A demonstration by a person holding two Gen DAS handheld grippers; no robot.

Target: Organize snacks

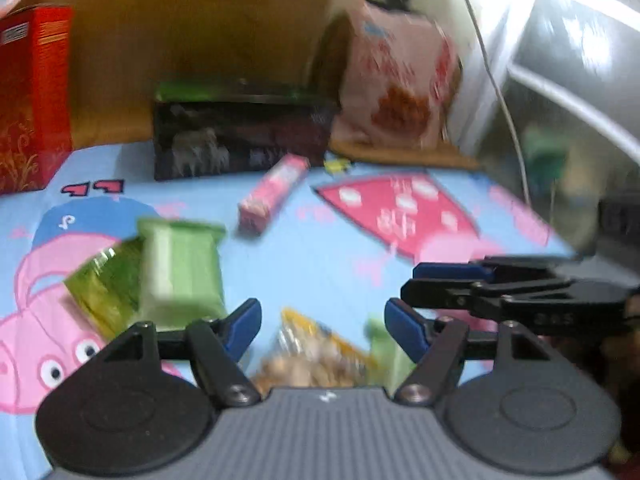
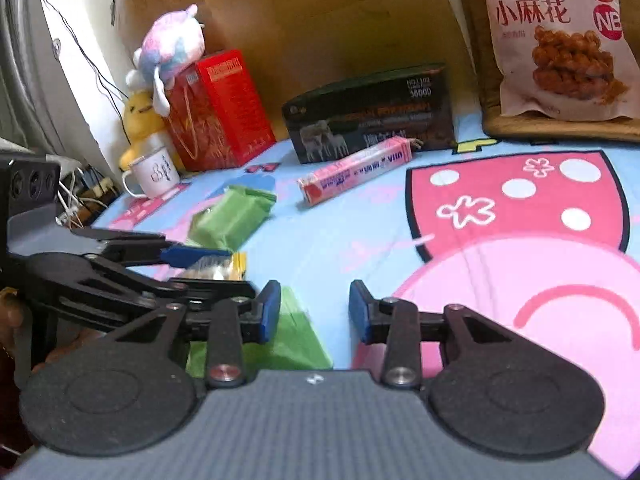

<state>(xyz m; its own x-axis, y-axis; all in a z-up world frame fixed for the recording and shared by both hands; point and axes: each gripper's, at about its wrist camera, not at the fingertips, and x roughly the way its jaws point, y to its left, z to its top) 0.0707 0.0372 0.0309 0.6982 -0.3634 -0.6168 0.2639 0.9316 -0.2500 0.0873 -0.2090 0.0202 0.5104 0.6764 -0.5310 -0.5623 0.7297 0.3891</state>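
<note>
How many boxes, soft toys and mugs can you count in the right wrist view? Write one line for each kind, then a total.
Boxes: 3 (red box, black box, pink box)
Soft toys: 2 (pastel toy, yellow toy)
Mugs: 1 (white mug)
Total: 6

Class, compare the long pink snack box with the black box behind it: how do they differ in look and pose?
The pink snack box is slim and lies flat at an angle on the sheet; the black box is much bulkier and stands on its long edge. The pink one is pale with blue print, the black one dark with animals pictured. Both are closed rectangular cartons.
</note>
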